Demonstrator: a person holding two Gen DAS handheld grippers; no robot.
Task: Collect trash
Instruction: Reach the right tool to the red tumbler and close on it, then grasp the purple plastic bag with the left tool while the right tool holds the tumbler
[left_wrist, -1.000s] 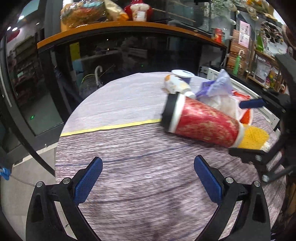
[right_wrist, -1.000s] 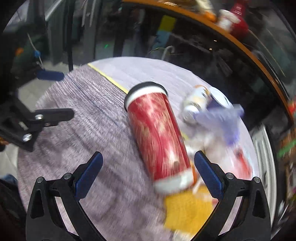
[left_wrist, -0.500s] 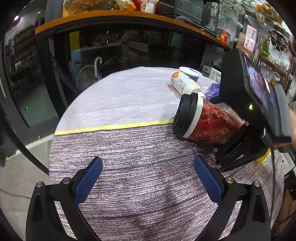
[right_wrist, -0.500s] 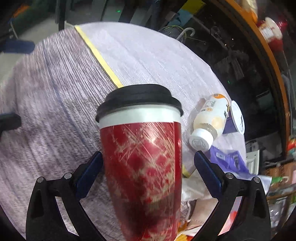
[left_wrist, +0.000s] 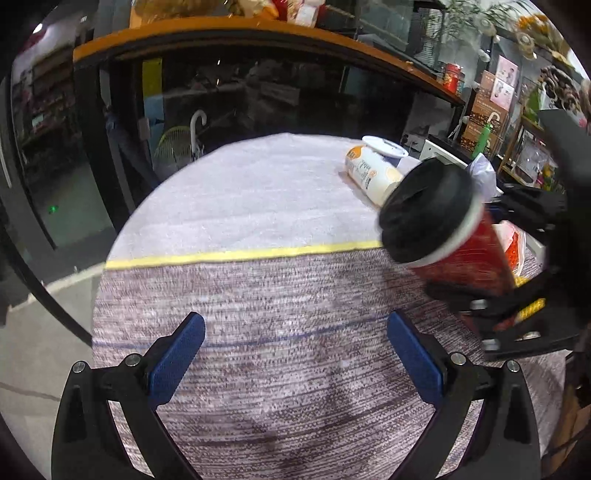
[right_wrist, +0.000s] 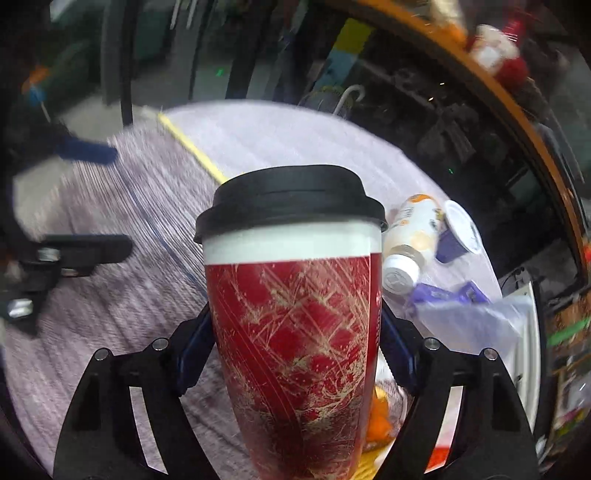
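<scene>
At the centre of the right wrist view, a red paper cup (right_wrist: 295, 332) with gold scratch-like markings, a white band and a black lid stands between the blue pads of the right gripper (right_wrist: 295, 347), whose jaws have just been closing and now press on both sides of the cup's body. Seen from the left wrist view, the same cup sits at the right of the frame, tilted with its lid toward the camera and lifted off the round table (left_wrist: 258, 206), which is covered in a pale and grey-brown cloth crossed by a yellow stripe (left_wrist: 240, 254). Low in that frame, the left gripper (left_wrist: 295, 354) hangs over the bare cloth with its jaws wide apart and nothing between them. Behind the cup, toward the upper right, a small cream bottle (right_wrist: 410, 236) lies on its side next to a white-lidded tub (right_wrist: 461, 232), with purple wrappers (right_wrist: 443, 295) and a clear plastic bag (right_wrist: 480, 325) heaped nearby.
</scene>
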